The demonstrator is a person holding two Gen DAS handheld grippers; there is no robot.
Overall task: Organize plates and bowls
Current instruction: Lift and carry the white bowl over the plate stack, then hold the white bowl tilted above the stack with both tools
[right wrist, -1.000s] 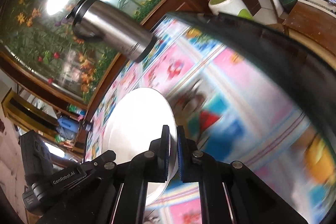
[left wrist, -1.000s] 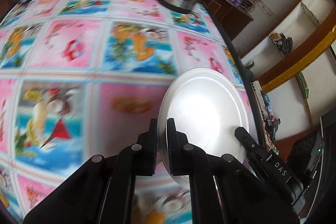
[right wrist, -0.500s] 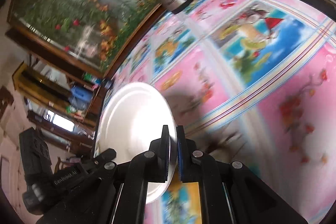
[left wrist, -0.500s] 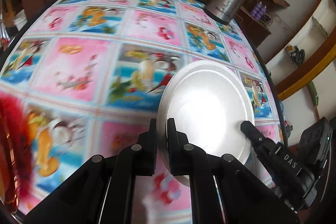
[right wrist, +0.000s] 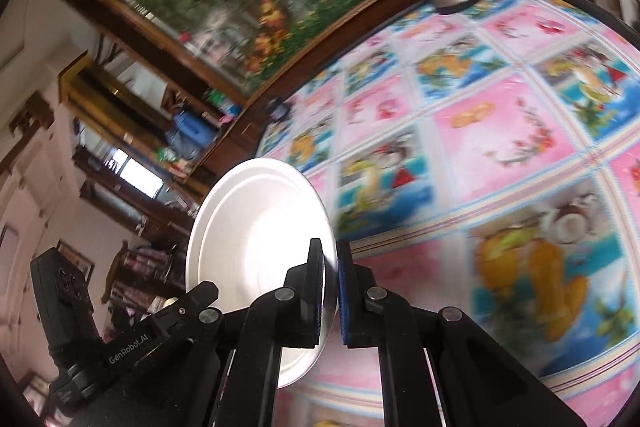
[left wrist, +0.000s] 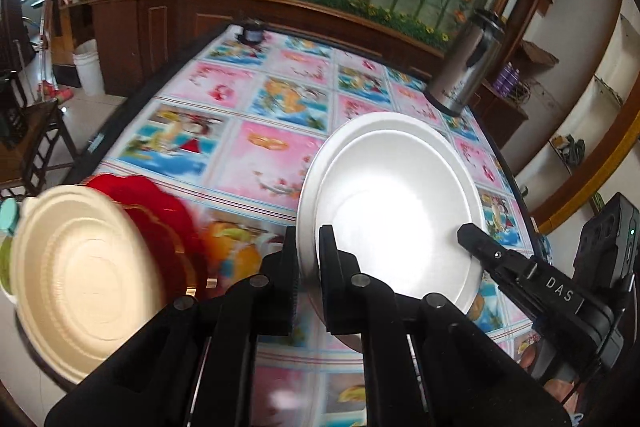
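A white bowl (left wrist: 392,203) hangs above the table, gripped from both sides. My left gripper (left wrist: 309,259) is shut on its left rim, and my right gripper (left wrist: 466,233) pinches the opposite rim. In the right wrist view the same white bowl (right wrist: 256,227) fills the lower left, with my right gripper (right wrist: 329,279) shut on its edge and the left gripper (right wrist: 200,293) reaching in from the far side. At the table's near left corner a cream bowl (left wrist: 80,279) rests on a red plate (left wrist: 160,211).
A tablecloth (left wrist: 260,115) with pink and blue picture squares covers the table. A steel thermos (left wrist: 464,63) stands at the far right edge, and a small dark jar (left wrist: 252,33) at the far end. Wooden cabinets and a chair (left wrist: 28,135) ring the table.
Both grippers have carried the white bowl leftward and a little upward across the table. The thermos has receded, and the cream bowl on the red plate has come into the left wrist view.
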